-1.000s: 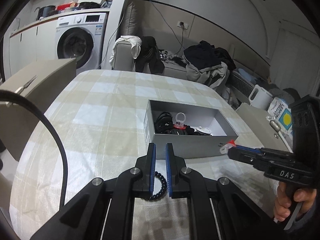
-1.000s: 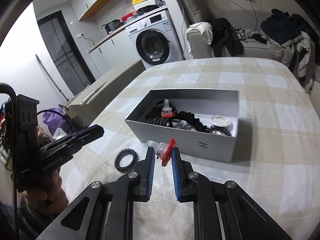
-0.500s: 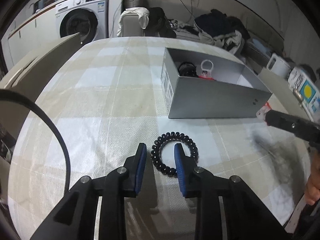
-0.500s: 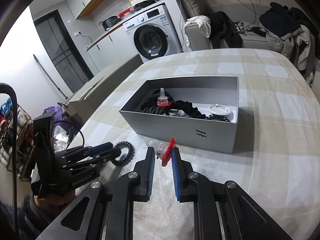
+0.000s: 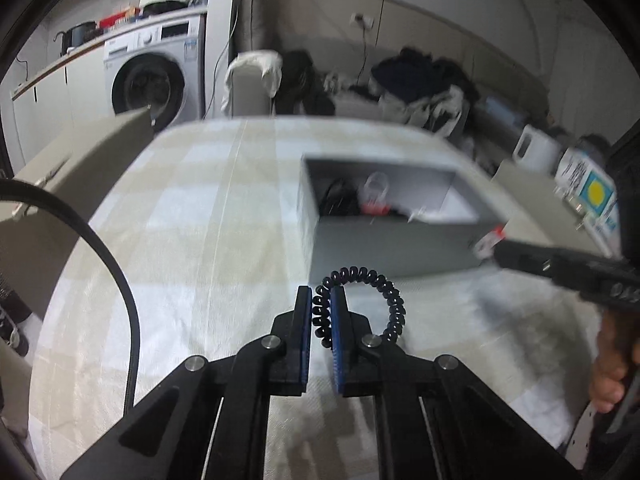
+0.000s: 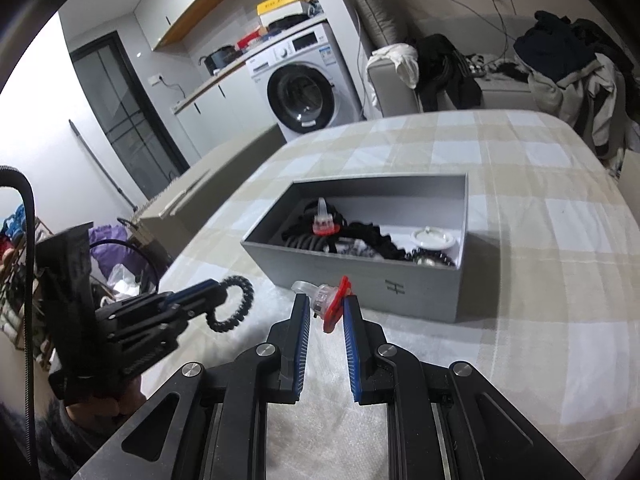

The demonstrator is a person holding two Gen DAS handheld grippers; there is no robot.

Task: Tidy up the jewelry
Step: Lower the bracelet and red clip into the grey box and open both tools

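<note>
A black coil bracelet (image 5: 394,304) is pinched at its left side by my left gripper (image 5: 320,292), whose jaws are closing tight on it, pads pressing the coil. It stands just before the near left corner of the grey jewelry box (image 5: 384,248). From the right wrist the same coil bracelet (image 6: 250,296) hangs from the left gripper (image 6: 218,290). My right gripper (image 6: 325,300) is shut on a small red and clear trinket (image 6: 340,300) in front of the grey box (image 6: 360,280). That box holds black cords, a red-clear piece and a white round item.
The checked tablecloth (image 6: 540,240) covers the table. A beige board (image 5: 80,160) juts over its left edge and a black cable (image 5: 120,280) loops there. A washing machine (image 6: 304,92), a clothes-strewn sofa (image 6: 560,64) and a white kettle (image 5: 532,152) stand beyond. A person's hand (image 5: 612,368) grips the right tool.
Half a second ago my left jaws stood open over the coil lying flat on the cloth; now they have shut on its left side and raised it. The right gripper keeps still with its trinket.
</note>
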